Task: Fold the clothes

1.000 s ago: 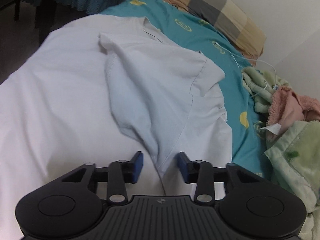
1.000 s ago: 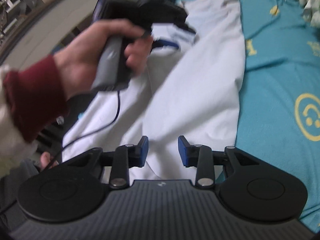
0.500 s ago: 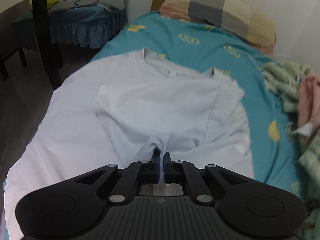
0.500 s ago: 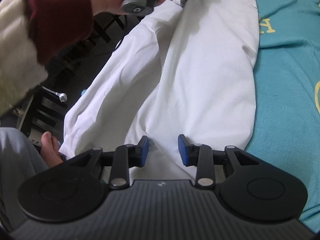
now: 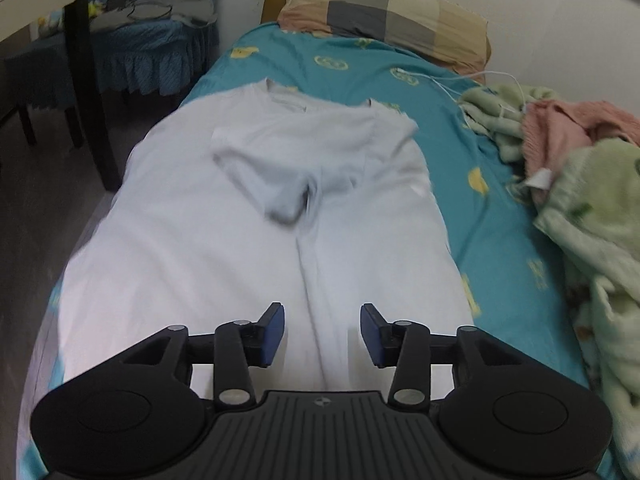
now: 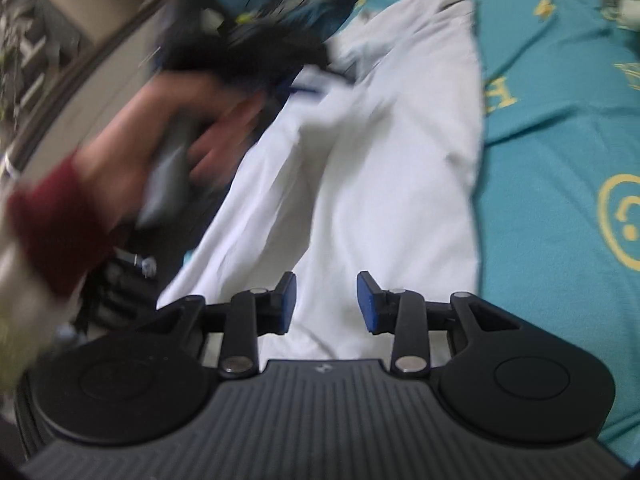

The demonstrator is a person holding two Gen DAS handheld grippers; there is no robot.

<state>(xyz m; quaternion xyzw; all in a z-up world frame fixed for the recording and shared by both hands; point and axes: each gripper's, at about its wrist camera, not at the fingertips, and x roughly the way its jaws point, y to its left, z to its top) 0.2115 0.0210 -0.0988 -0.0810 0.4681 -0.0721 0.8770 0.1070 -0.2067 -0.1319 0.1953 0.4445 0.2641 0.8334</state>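
A pale white T-shirt (image 5: 224, 240) lies spread on the teal bed sheet (image 5: 472, 216), collar at the far end, with one sleeve folded onto its upper middle (image 5: 292, 160). My left gripper (image 5: 322, 334) is open and empty above the shirt's near part. My right gripper (image 6: 326, 304) is open and empty over the shirt's hem (image 6: 360, 208). In the right wrist view, the left gripper (image 6: 256, 56) and the hand holding it are blurred above the shirt.
A checked pillow (image 5: 384, 12) lies at the head of the bed. A heap of green and pink blankets (image 5: 568, 168) fills the right side, with a white cable across it. A dark chair (image 5: 84, 40) and blue-skirted furniture (image 5: 152, 60) stand left of the bed.
My left gripper let go of the folded sleeve, opened and drew back toward the hem. The sleeve now rests on the shirt. My right gripper stayed open over the hem.
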